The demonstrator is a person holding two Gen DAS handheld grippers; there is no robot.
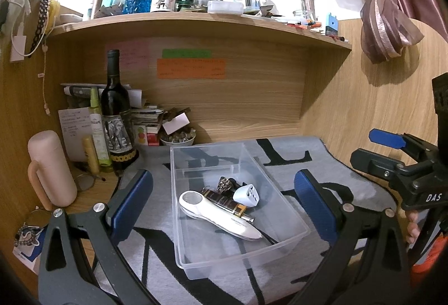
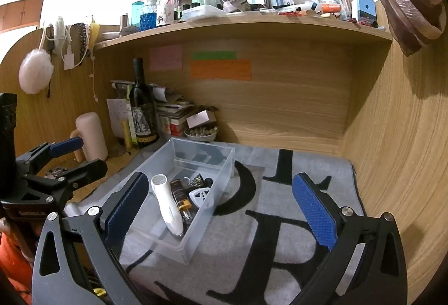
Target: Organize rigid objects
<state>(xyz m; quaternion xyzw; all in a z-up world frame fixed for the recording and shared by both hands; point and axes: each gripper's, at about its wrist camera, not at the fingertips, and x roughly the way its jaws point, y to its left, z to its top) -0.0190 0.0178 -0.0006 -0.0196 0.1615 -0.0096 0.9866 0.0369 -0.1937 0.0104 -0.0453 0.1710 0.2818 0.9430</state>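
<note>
While both tools are hovering above the desk, the left gripper [image 1: 222, 204] is sitting with its blue-padded jaws spread wide and nothing between them, framing the clear rectangular plastic bin [image 1: 291, 237]. The right gripper [image 2: 219, 211] is gaping just as wide and empty, over the grey mat with big black letters [image 2: 280, 235] that the bin is resting on. Inside the bin, the white handheld device with a round mesh head [image 1: 215, 214] is lying diagonally along the floor, touching a brown-and-gold slim bottle [image 1: 224, 200] beside it. Just behind those, a white travel plug adapter [image 1: 246, 194] is sitting next to a small dark patterned object [image 1: 225, 184]. Further back, against the wooden desk wall, a dark wine bottle with an elephant label [image 1: 116, 114] is standing upright, with a pale pink handled flask [image 1: 51, 168] standing to its left.
</note>
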